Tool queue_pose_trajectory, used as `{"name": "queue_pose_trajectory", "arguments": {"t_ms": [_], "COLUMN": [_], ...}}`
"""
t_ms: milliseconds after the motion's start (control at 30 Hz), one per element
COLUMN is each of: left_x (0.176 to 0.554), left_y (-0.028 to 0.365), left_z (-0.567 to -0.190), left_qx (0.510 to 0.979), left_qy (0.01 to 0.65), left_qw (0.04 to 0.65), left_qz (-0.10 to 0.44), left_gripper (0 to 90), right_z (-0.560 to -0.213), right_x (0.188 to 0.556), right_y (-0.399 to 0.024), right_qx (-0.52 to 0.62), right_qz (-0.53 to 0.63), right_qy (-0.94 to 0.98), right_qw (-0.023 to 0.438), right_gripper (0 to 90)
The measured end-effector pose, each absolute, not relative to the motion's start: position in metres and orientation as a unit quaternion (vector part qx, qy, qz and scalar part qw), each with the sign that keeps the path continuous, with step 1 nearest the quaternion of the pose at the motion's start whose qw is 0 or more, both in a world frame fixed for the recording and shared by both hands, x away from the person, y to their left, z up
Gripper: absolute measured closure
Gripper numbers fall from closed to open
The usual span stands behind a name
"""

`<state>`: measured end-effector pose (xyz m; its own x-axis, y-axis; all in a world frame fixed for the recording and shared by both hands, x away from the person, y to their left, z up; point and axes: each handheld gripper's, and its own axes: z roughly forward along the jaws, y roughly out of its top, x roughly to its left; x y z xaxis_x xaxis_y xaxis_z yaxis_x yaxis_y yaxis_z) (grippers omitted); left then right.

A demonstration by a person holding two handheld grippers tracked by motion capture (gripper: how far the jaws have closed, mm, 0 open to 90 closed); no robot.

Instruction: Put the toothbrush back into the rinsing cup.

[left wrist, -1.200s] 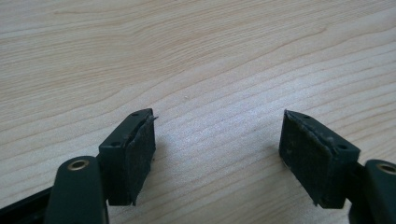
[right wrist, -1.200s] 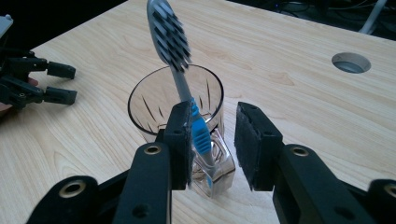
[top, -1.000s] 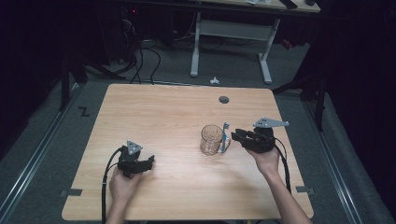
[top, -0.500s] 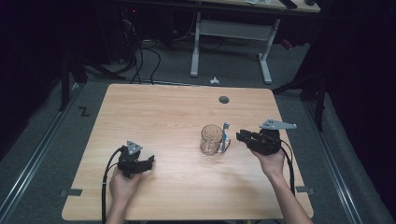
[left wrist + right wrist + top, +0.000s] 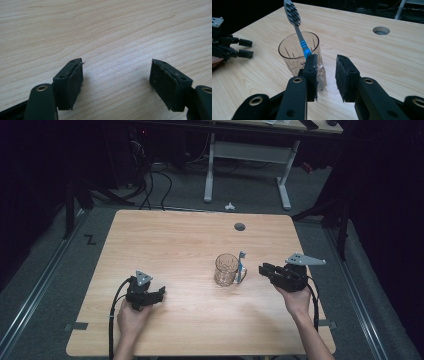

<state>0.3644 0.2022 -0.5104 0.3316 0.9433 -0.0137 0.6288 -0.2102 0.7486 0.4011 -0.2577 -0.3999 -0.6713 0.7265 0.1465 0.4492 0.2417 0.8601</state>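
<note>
A clear glass mug [image 5: 226,270] stands right of the table's middle. A toothbrush [image 5: 241,260] with a grey and blue handle leans upright against its right side, bristles up. My right gripper [image 5: 263,268] hovers just right of them, pointing at the mug, apart from it. In the right gripper view the toothbrush [image 5: 298,32] rises past the mug [image 5: 289,57] just beyond my right gripper [image 5: 325,60]. Its jaws have just been closing; a narrow gap remains with nothing in it. My left gripper [image 5: 161,293] rests near the front left, and in the left gripper view this gripper [image 5: 116,67] stands open over bare wood.
A round cable hole [image 5: 240,226] sits in the wooden table [image 5: 175,240] at the back right. A small white object [image 5: 229,206] lies on the floor behind the table. A desk frame [image 5: 250,155] stands farther back.
My right gripper has drawn back to the right, away from the mug and toothbrush, which stay in place. The left gripper has not moved.
</note>
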Motion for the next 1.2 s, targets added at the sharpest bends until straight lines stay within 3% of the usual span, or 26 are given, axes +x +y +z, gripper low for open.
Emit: {"name": "queue_pose_trajectory", "arguments": {"t_ms": [1200], "left_x": [0.364], "left_y": [0.202], "left_z": [-0.51], "left_qx": [0.743], "left_qy": [0.529], "left_qw": [0.338], "left_qz": [0.232], "left_gripper": [27.5], "right_z": [-0.432], "right_x": [0.387], "right_y": [-0.276], "right_qx": [0.417], "right_qz": [0.476], "right_qy": [0.761], "right_qw": [0.142], "right_gripper": [66.3]}}
